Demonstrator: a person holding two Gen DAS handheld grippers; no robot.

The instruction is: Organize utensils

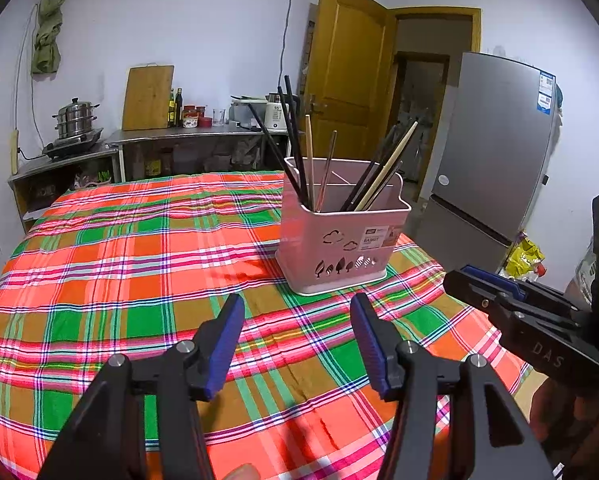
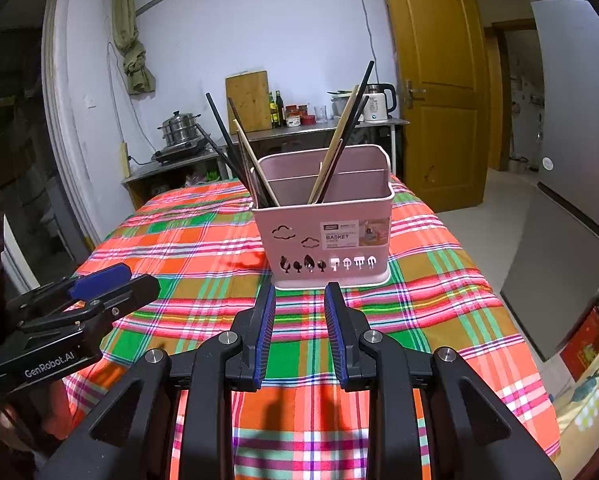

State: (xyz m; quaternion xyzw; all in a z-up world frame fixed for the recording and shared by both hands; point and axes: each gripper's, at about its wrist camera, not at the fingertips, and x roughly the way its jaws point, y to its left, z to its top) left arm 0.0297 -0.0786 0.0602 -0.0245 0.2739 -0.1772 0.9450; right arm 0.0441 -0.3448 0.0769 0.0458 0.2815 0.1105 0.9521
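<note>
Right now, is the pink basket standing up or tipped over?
Standing up. The pink basket sits flat on the checked tablecloth with its open top facing up, and the chopsticks poke out of the top.

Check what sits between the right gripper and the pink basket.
Nothing but bare plaid tablecloth lies between the right gripper and the pink basket; its jaws are empty. The right wrist view shows it best.

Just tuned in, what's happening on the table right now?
A person holds two grippers over the plaid tablecloth, both aimed at the pink basket. The chopsticks already stand in the basket, leaning in bunches at both ends. The left gripper and the right gripper are both open and empty, just short of the basket. No loose utensils show on the cloth.
</note>
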